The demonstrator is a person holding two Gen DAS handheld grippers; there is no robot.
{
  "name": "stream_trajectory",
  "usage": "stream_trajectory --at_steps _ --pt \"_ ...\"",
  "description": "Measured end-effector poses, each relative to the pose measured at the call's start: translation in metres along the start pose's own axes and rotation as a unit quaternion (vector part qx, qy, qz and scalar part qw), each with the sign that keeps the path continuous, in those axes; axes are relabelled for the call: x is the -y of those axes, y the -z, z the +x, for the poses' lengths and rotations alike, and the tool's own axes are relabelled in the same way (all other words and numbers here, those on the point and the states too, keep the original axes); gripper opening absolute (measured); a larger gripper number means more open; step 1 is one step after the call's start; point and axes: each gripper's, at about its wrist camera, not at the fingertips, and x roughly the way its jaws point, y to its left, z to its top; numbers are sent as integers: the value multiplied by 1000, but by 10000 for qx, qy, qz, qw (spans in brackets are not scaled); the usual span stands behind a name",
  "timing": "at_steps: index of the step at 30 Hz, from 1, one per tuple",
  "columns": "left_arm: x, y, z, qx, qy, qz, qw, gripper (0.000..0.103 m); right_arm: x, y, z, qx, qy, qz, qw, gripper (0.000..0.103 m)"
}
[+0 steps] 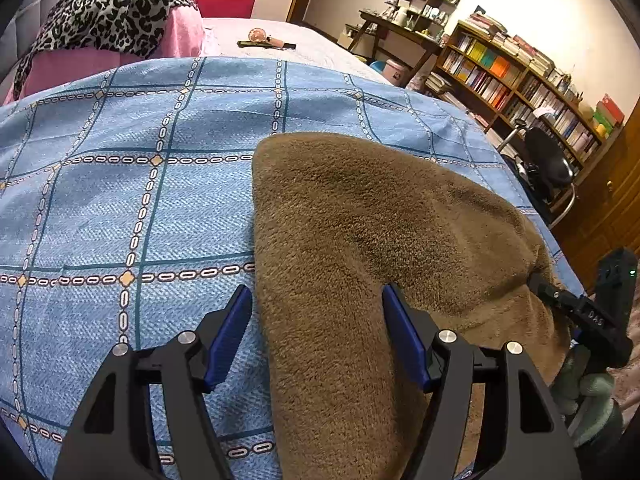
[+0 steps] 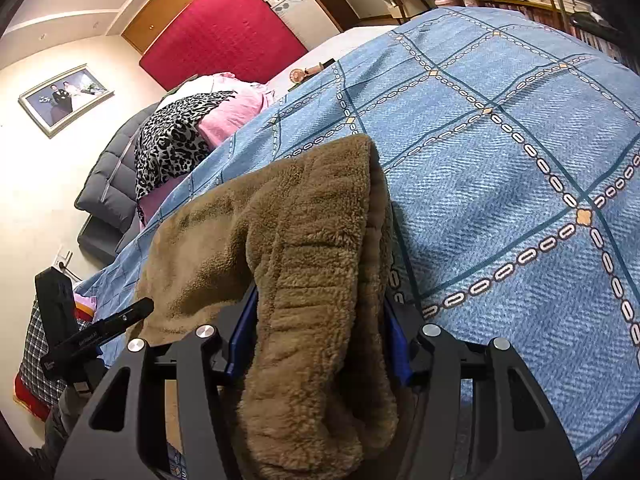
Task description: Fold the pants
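Brown fleece pants lie on the blue plaid bedspread near the bed's front edge. My left gripper is open, its blue pads astride the pants' left edge, holding nothing. The right gripper's body shows at the pants' right end. In the right wrist view the thick elastic waistband end of the pants fills the gap between the jaws of my right gripper. The jaws stand wide with fabric between them; whether they press it is unclear. The left gripper's body shows at the left.
A leopard-print cloth on pink bedding lies at the bed's head. A small fan and dark object lie on the far mattress. Bookshelves, a desk and a black chair stand right of the bed.
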Motion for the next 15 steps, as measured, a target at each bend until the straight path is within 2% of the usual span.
stream_trajectory --at_steps 2,9,15 --pt "2 0 -1 16 -109 58 9999 70 -1 0 -4 41 59 -7 10000 56" --pt "16 1 -4 92 -478 437 9979 71 -17 5 -3 145 892 -646 9938 60" --pt "17 0 -3 88 -558 533 9970 71 -5 5 6 117 927 -502 9944 66"
